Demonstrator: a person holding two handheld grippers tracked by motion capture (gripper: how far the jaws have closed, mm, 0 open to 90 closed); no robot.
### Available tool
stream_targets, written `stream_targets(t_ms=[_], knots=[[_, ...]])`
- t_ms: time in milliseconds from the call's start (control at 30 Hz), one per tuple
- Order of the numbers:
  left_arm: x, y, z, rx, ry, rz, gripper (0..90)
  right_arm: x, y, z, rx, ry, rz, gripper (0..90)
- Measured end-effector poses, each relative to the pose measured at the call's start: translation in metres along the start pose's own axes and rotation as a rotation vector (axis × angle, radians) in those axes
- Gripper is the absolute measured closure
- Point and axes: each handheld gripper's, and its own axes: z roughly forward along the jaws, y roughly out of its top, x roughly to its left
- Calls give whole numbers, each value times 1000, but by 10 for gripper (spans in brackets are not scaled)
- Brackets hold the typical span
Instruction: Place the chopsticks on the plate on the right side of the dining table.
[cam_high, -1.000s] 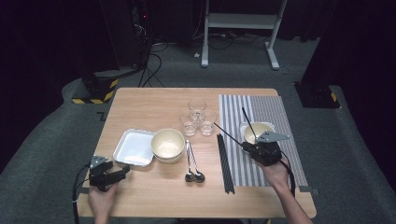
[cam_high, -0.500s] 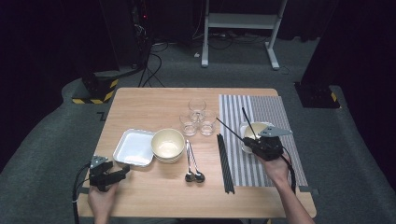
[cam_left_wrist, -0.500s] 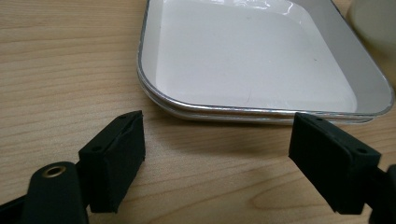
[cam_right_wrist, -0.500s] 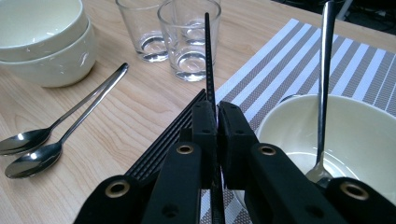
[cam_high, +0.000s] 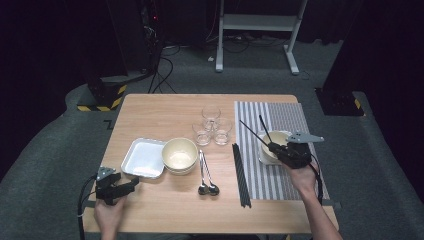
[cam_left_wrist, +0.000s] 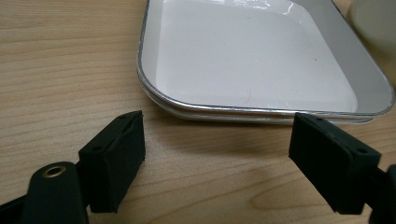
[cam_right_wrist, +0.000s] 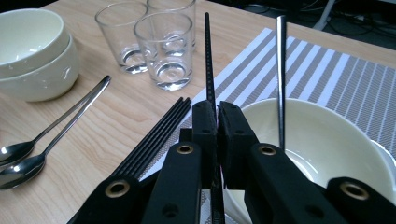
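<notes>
My right gripper (cam_high: 274, 146) hovers at the near rim of a cream bowl (cam_high: 266, 156) on the striped mat (cam_high: 290, 115). Its jaws are shut on a black chopstick (cam_right_wrist: 207, 65), which points up and away over the mat. A second thin stick (cam_right_wrist: 280, 70) stands slanted inside that bowl (cam_right_wrist: 327, 140). My left gripper (cam_high: 131, 183) rests low at the table's front left. Its jaws stand wide open (cam_left_wrist: 219, 140) just short of the white tray (cam_left_wrist: 233, 112), with nothing between them.
A bundle of black chopsticks (cam_high: 241, 175) lies along the mat's left edge. Two spoons (cam_high: 205, 175) lie beside stacked cream bowls (cam_high: 179, 154). Three glasses (cam_high: 212, 127) stand mid-table. The tray (cam_high: 144, 157) sits left of the bowls.
My right gripper has shifted very slightly away from me with the chopstick still in it. The left gripper has stayed put.
</notes>
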Motion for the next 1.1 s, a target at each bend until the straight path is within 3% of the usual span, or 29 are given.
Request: stream_targets(t_ms=[1100], knots=[[0, 0, 0, 0, 0, 0, 186, -36, 9, -6, -32, -83, 67, 859]])
